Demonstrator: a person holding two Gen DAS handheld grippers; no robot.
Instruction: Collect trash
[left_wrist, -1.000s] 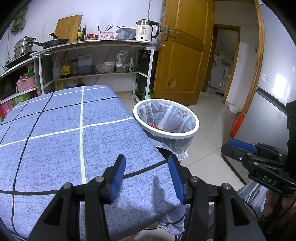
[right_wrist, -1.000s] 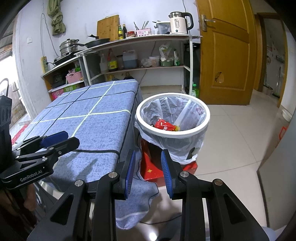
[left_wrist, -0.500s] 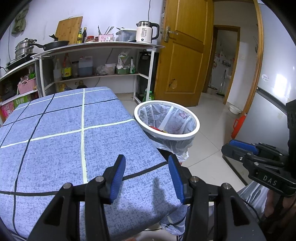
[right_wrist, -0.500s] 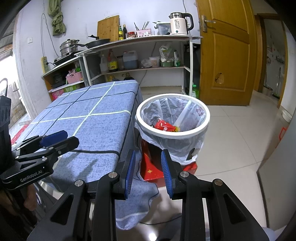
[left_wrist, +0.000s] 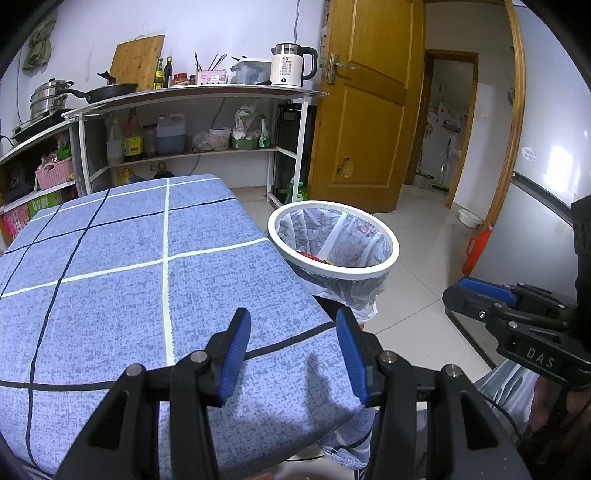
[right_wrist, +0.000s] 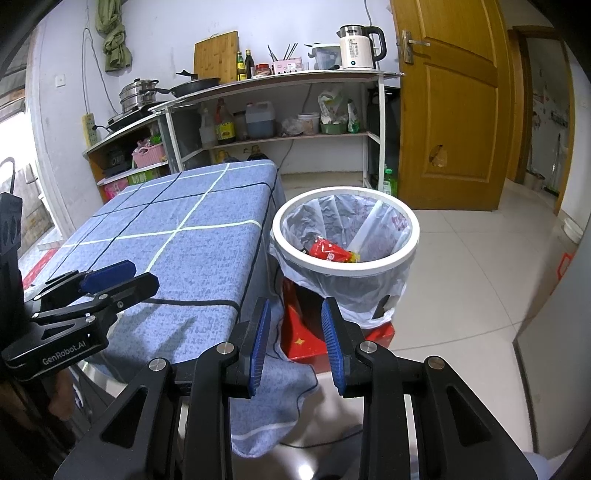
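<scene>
Both empty: left gripper gaping, right gripper half-spread. Nothing left on blue checked cloth-covered bench; red wrapper inside white-rimmed lined bin. Scan floor, finish.

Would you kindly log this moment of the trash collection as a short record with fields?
left gripper: open, empty, above the near edge of the tablecloth
right gripper: open, empty, off the table's corner
tablecloth: blue checked, no trash visible on it
trash bin: white rim, bag-lined, beside the table
red wrapper: inside the bin
red stool: under the bin
</scene>
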